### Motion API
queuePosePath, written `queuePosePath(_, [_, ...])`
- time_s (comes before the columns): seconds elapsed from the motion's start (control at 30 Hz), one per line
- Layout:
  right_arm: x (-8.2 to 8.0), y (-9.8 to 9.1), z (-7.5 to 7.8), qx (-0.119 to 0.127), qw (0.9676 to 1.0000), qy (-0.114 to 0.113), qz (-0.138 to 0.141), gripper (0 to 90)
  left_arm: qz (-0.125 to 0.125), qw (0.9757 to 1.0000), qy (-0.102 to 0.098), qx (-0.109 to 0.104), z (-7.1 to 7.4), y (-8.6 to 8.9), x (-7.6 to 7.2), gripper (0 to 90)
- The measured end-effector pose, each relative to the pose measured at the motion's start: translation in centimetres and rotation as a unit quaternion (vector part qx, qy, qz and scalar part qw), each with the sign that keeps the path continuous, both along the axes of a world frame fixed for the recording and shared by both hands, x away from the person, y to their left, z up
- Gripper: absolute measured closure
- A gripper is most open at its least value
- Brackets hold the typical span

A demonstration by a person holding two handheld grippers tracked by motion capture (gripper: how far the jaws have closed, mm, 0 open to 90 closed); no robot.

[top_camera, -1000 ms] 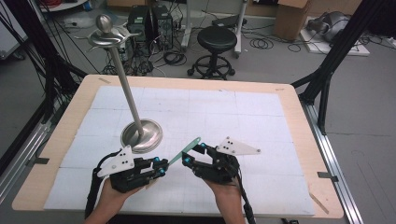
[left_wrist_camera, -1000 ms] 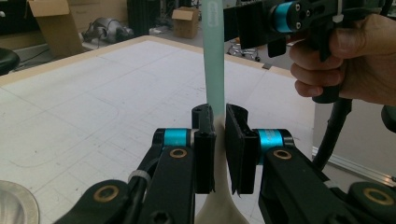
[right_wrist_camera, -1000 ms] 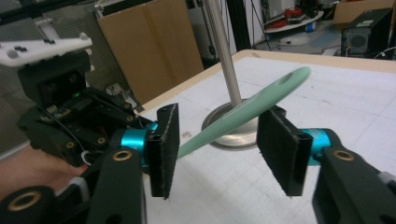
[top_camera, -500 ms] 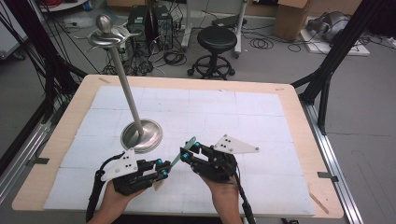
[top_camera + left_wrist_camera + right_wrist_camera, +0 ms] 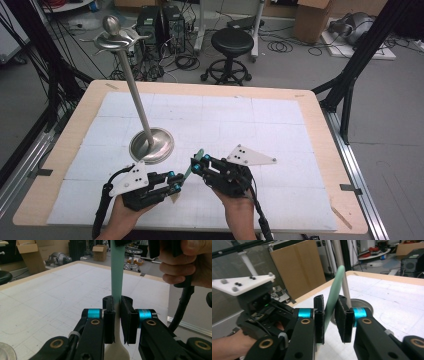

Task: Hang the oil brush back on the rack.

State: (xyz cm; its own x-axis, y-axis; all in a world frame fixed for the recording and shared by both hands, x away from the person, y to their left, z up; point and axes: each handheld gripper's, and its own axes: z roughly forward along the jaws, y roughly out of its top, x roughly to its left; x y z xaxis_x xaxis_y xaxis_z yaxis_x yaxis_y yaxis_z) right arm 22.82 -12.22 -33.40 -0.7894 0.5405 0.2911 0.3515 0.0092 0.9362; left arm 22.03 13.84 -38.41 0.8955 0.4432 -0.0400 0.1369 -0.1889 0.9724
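Observation:
A slim utensil with a mint-green handle [image 5: 188, 169] and a cream bowl end spans the gap between my two grippers near the table's front edge. My left gripper [image 5: 176, 182] is shut on its lower part; in the left gripper view the jaws [image 5: 117, 315] clamp where green handle [image 5: 117, 270] turns into cream. My right gripper [image 5: 196, 165] has just been closing its jaws with the handle's upper part between them. In the right gripper view both pads of that gripper [image 5: 329, 315] press on the green handle [image 5: 335, 282].
A tall metal stand with a round base [image 5: 151, 145], a thin pole [image 5: 135, 95] and a knobbed top [image 5: 116, 37] stands just behind my left gripper. The white mat [image 5: 260, 120] stretches to the right and back. Beyond the table are a stool [image 5: 232, 45] and cables.
My right gripper has edged left toward the left one and its jaws have narrowed onto the green handle. The handle now stands steeper. The left gripper has kept still.

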Motion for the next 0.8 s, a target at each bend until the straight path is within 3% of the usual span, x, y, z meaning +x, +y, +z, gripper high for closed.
queuePosePath(0.13, [-0.2,0.4,0.3,-0.006,0.9998,-0.009,0.019,82.5,-0.009,1.0,0.002,-0.002,-0.1,-0.1,0.0,82.0])
queuePosePath(0.27, [-0.3,0.3,0.7,-0.005,0.9993,-0.015,0.033,82.7,-0.03,0.9993,0.006,-0.021,0.0,0.2,0.2,82.0])
queuePosePath(0.4, [-0.2,0.2,0.8,-0.011,0.9984,-0.018,0.052,82.8,-0.064,0.9958,0.028,-0.06,0.4,0.7,0.8,62.3])
queuePosePath(0.5, [0.1,0.1,0.8,-0.009,0.9968,-0.022,0.077,82.8,-0.085,0.9941,0.032,-0.059,0.7,0.9,1.0,54.3])
queuePosePath(0.63, [0.6,0.3,0.9,0.0,0.9903,-0.031,0.136,82.8,-0.125,0.9898,0.041,-0.054,0.9,1.0,1.3,53.9])
queuePosePath(0.8, [1.2,0.4,0.9,0.009,0.9813,-0.036,0.189,82.8,-0.148,0.9865,0.049,-0.05,0.9,0.9,1.4,60.2])
